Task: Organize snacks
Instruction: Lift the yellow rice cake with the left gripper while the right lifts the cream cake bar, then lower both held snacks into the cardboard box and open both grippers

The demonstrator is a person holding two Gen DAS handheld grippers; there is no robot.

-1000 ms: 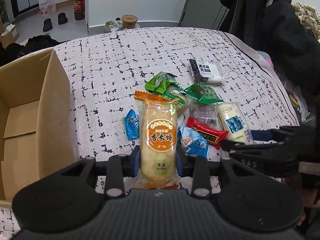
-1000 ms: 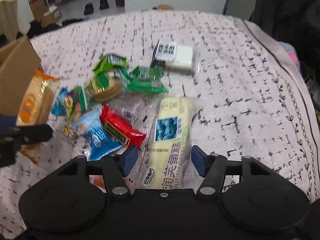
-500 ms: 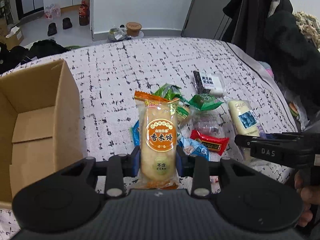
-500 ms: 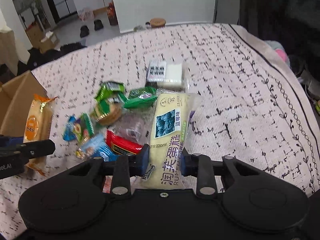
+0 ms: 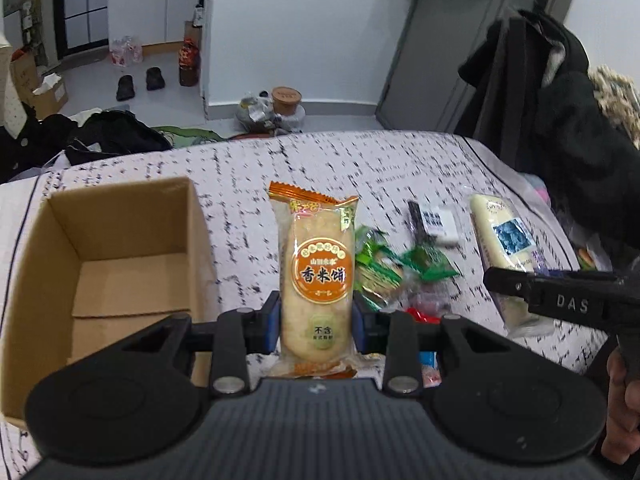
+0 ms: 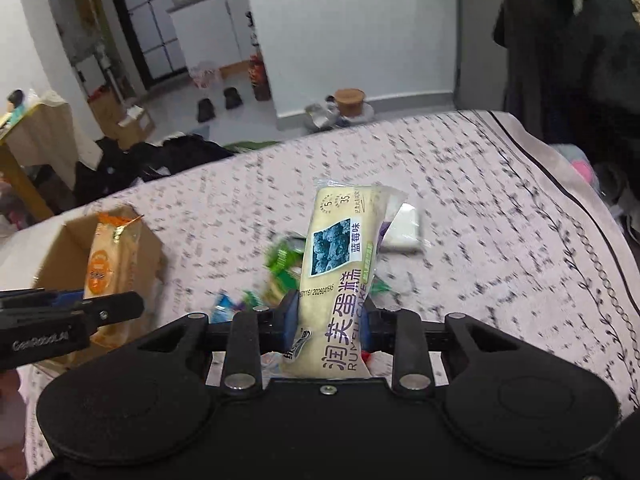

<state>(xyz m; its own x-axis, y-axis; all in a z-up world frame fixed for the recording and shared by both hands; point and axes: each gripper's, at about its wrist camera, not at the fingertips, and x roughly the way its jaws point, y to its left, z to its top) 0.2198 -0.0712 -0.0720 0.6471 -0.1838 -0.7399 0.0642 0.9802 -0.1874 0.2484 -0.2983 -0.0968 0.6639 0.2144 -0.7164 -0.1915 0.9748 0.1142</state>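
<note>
While both packets are hanging clear above the bed point(image 5: 400, 168), the left gripper point(image 5: 316, 316) is clamping the orange rice cracker packet point(image 5: 318, 268) near its lower end, long axis running straight forward along the fingers, crimped top pointing away from the hand; the cardboard box point(image 5: 116, 256) is sitting just to the left of it, open side up, so I'm judging the left hand much the nearer for the drop; the right gripper point(image 6: 330, 322) is squeezing the blueberry cake packet point(image 6: 340, 276) across its lower part, long axis also pointing forward, tilting slightly right at the top; from there the box point(image 6: 132, 240) is lying well off to the left, beyond the other gripper; loose snacks point(image 5: 400, 268) are lying on the bed between the two
</note>
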